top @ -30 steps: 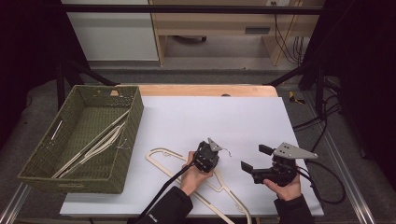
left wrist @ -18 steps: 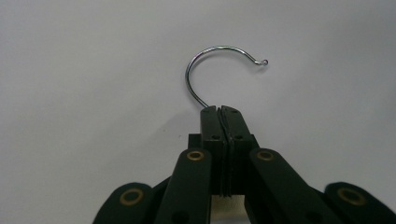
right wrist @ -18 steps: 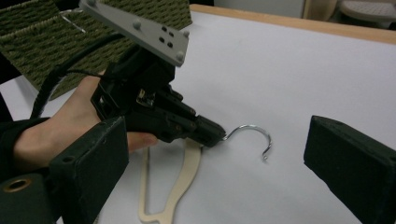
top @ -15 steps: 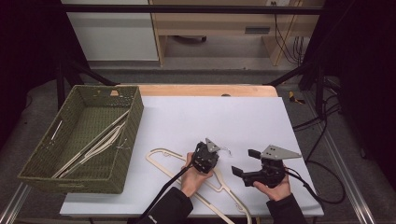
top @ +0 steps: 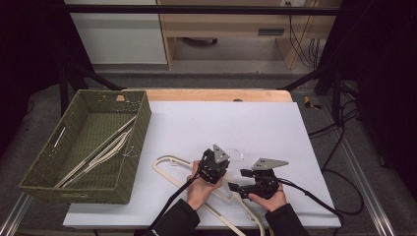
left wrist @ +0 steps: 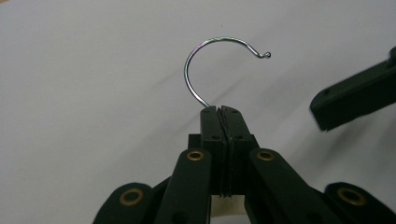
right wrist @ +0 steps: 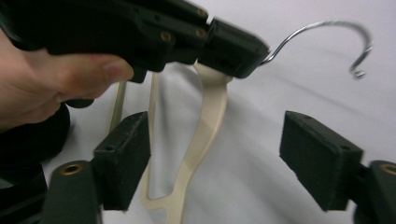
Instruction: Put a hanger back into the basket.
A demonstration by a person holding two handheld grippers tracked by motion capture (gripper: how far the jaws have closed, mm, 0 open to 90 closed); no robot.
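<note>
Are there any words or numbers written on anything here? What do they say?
None can be read. The green wicker basket has a small pale tag on its far wall, too small to read. The cream hanger and both claws, left and right, bear no writing.

Left gripper (left wrist: 222, 122) jaws clamp the hanger hook (left wrist: 219, 60).

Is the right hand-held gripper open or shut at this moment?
Open. In its own view the right hand-held gripper has its jaws set wide apart on either side of the cream hanger, touching nothing.
</note>
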